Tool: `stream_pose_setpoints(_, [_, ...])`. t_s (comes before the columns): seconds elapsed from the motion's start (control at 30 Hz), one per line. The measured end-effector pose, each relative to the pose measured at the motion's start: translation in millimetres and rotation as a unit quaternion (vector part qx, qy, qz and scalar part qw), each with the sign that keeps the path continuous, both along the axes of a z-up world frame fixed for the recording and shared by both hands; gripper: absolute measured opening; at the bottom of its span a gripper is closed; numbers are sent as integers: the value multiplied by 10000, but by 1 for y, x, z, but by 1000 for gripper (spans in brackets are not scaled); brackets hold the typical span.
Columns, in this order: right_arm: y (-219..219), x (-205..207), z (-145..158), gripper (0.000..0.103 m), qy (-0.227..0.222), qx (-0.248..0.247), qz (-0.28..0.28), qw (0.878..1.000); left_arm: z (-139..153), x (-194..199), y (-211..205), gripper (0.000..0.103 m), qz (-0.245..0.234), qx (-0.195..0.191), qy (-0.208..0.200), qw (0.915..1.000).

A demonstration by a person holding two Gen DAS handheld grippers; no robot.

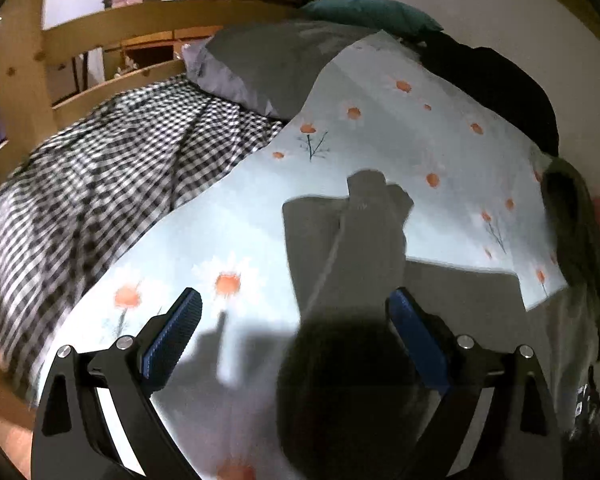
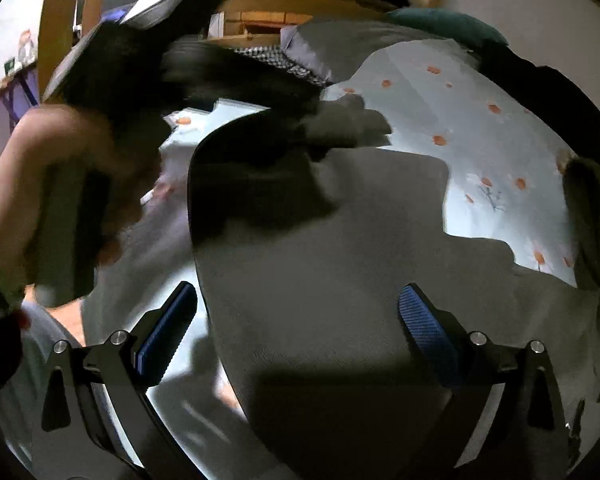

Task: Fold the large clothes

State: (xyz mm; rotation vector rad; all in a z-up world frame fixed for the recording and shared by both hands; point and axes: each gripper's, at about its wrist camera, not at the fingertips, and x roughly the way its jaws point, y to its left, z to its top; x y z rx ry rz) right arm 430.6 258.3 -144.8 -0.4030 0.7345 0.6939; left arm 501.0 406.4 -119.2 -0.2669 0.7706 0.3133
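Observation:
A large grey garment [image 1: 348,248] lies spread on a pale blue flowered sheet [image 1: 400,128], one narrow part pointing away from me. In the right wrist view the same grey garment [image 2: 340,260] fills the middle, its far edge ragged against the sheet [image 2: 480,128]. My left gripper [image 1: 296,316] hovers open above the garment's near part, blue pads wide apart, nothing between them. My right gripper [image 2: 298,312] is also open over the cloth, its fingers straddling the fabric without closing. A blurred arm [image 2: 40,184] and the other gripper's dark body [image 2: 112,60] show at the left.
A black-and-white checked blanket [image 1: 112,176] lies left of the sheet, with a grey pillow [image 1: 268,64] and a teal cushion [image 1: 364,12] behind. A wooden bed rail [image 1: 28,60] bounds the left. Dark clothing [image 1: 500,88] and an olive garment [image 1: 580,232] lie along the right by the wall.

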Motion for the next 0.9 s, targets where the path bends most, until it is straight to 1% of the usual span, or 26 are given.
stream_pose_setpoints(0.03, [3,3,-3,99,72,-36,-17,10000,-2,13,4,93,-110,-110,1,9999])
stream_pose_setpoints(0.1, [6,11,-9,99,356,-47,-12,9994,-7,27,4,93,-257,-245,81,9993])
stream_pose_setpoints(0.13, [6,16,-10,98,560,75,23,9984,-12,37,5,93,-383,-368,121,9985])
stream_pose_setpoints(0.17, [3,22,-7,98,755,301,50,9967,-16,42,6,89,-459,-465,158,9977])
stream_pose_setpoints(0.2, [-2,27,-4,98,939,580,95,9938,-19,44,7,68,-517,-540,201,9970])
stream_pose_setpoints(0.23, [-7,34,2,98,1173,917,92,9888,-28,50,7,56,-738,-785,333,9936])
stream_pose_setpoints(0.27, [-13,43,7,98,1362,1204,24,9833,-31,51,7,52,-797,-819,372,9928])
stream_pose_setpoints(0.3, [-24,59,15,98,1609,1637,-93,9733,-31,50,6,47,-877,-719,336,9930])
stream_pose_setpoints(0.37, [-34,80,25,98,1829,2048,-271,9612,-32,47,4,41,-1067,-643,324,9917])
stream_pose_setpoints(0.4, [-40,96,31,98,1963,2289,-423,9525,-33,44,3,40,-1140,-645,278,9910])
stream_pose_setpoints(0.47, [-40,122,35,98,2206,2457,-644,9417,-34,36,1,37,-1295,-585,190,9897])
stream_pose_setpoints(0.53, [-32,155,37,98,2478,2709,-735,9273,-36,28,-4,36,-1439,-413,137,9886])
stream_pose_setpoints(0.6, [-9,189,35,97,2809,2639,-863,9187,-36,22,-8,33,-1534,-308,44,9877])
stream_pose_setpoints(0.63, [0,201,32,94,2964,2593,-903,9148,-36,19,-10,32,-1558,-234,0,9875])
stream_pose_setpoints(0.67, [10,214,25,81,3174,2505,-1064,9084,-36,18,-12,32,-1570,-173,-31,9874])
stream_pose_setpoints(0.7, [22,230,13,74,3488,2341,-1305,8981,-36,16,-13,31,-1591,-129,-60,9872])
stream_pose_setpoints(0.73, [34,242,1,65,3787,2229,-1362,8879,-36,15,-14,30,-1632,-107,-110,9865])
stream_pose_setpoints(0.77, [51,253,-12,49,4055,2012,-1359,8813,-35,15,-15,29,-1643,-96,-138,9863])
stream_pose_setpoints(0.8, [61,255,-19,45,4148,1821,-1362,8810,-34,14,-15,29,-1662,-86,-175,9859])
stream_pose_setpoints(0.83, [66,257,-22,41,4140,1743,-1402,8824,-33,13,-17,29,-1707,-60,-206,9851])
stream_pose_setpoints(0.87, [68,256,-18,22,4049,1787,-1393,8858,-32,11,-18,29,-1711,-19,-226,9850])
stream_pose_setpoints(0.9, [70,255,-11,18,3981,1911,-1233,8887,-31,9,-20,29,-1719,30,-260,9848])
